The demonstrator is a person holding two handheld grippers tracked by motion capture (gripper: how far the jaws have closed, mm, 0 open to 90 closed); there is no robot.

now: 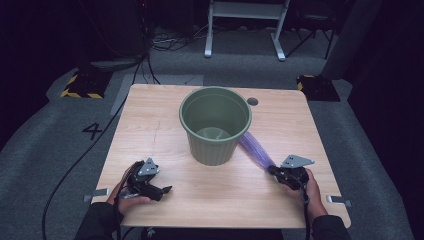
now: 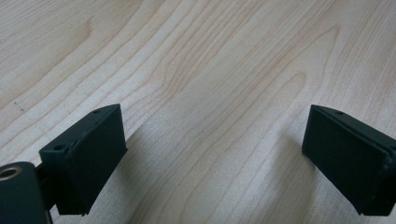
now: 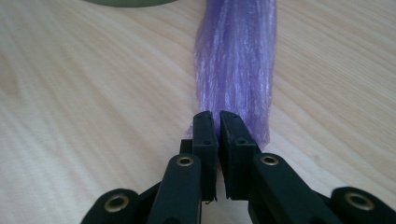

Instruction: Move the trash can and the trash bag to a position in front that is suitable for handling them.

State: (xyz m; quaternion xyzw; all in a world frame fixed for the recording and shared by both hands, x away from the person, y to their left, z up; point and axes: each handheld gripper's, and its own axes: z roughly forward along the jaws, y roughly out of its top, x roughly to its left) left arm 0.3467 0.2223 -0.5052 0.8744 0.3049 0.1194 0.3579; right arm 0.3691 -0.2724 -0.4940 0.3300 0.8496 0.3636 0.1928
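Right now the right gripper (image 1: 272,170) sits near the right front corner of the table (image 1: 150,130), held in a hand (image 1: 311,192) that comes in from the bottom of the high view; its jaws are pressed nearly together and pinch the near end of a purple plastic bag (image 1: 256,149); in the right gripper view the bag (image 3: 236,65) runs as a gathered, crinkled strip straight away from the jaw tips, lying flat on the wood, and its far end passes behind the base of a green bin (image 1: 215,125); the right gripper (image 3: 218,122) has the film bunched between its two black pads, with a little of the bag spilling out at either side of them; the bin stands upright in the middle of the table, open at the top, and a sliver of its green base (image 3: 130,2) shows at the upper edge of the right gripper view, just left of the bag; whether the bag is trapped under the bin or merely lies against it I cannot tell.

Meanwhile the left gripper (image 1: 167,189) rests low at the left front of the table, well apart from bin and bag, in the other hand (image 1: 131,197); its jaws are spread wide with nothing but bare wood grain between them, as the left gripper (image 2: 214,154) view shows; a cable (image 1: 85,155) trails from it over the table's left edge onto the grey floor (image 1: 40,150).
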